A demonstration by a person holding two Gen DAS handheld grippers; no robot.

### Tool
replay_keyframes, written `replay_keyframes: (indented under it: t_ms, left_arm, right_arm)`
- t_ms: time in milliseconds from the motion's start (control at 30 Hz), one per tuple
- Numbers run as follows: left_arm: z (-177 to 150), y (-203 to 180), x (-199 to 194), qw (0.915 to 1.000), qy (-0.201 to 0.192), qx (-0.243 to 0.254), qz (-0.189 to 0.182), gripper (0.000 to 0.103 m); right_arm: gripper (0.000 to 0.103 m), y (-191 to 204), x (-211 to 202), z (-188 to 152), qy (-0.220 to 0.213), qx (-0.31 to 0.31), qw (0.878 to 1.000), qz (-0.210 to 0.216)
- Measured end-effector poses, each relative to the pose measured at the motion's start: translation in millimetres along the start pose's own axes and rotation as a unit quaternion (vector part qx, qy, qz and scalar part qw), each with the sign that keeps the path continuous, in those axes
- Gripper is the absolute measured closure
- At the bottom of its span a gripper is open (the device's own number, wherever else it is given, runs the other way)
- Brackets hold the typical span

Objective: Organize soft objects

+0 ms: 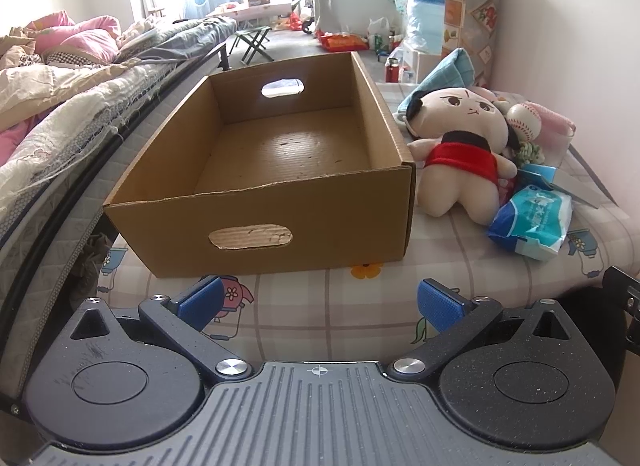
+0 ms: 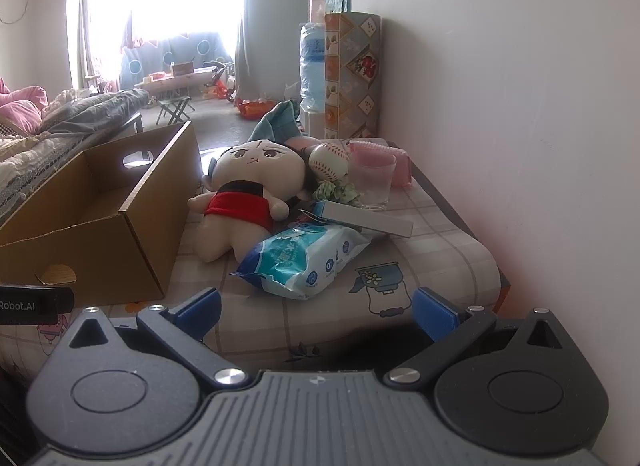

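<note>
An open, empty cardboard box [image 1: 256, 221] sits on a checked tablecloth [image 1: 304, 318]; it also shows in the right wrist view [image 2: 132, 234]. To its right lies a plush doll in a red top [image 1: 460, 145] [image 2: 248, 201], a blue tissue pack [image 1: 532, 221] [image 2: 308, 262], a baseball [image 1: 524, 119] [image 2: 329, 161], a teal cloth [image 1: 452, 69] [image 2: 280, 119] and a green scrunchie [image 2: 336, 190]. My left gripper [image 1: 320, 302] is open and empty just in front of the box. My right gripper [image 2: 316, 306] is open and empty just short of the tissue pack.
A clear glass [image 2: 372, 181], a pink comb-like item [image 2: 396, 161] and a flat white box [image 2: 368, 219] sit by the doll. A wall [image 2: 520, 105] runs along the right. A bed with bedding [image 1: 60, 97] lies left. The tablecloth's front edge drops off near the grippers.
</note>
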State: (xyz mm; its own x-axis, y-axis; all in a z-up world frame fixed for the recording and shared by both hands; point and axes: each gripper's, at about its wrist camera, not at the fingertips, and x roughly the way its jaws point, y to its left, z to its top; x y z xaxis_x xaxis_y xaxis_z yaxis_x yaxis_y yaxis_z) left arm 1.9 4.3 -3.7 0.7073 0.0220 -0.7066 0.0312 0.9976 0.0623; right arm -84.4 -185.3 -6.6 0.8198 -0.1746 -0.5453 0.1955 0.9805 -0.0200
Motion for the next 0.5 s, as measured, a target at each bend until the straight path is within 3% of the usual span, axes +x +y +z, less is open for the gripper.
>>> replay_keyframes:
  t_ms: [500]
  left_arm:
    - [2.1, 5.6, 0.1, 1.0, -0.002, -0.006, 0.002, 0.0]
  right_arm:
    - [0.0, 2.5, 0.2, 3.7, 0.001, -0.001, 1.0, 0.001]
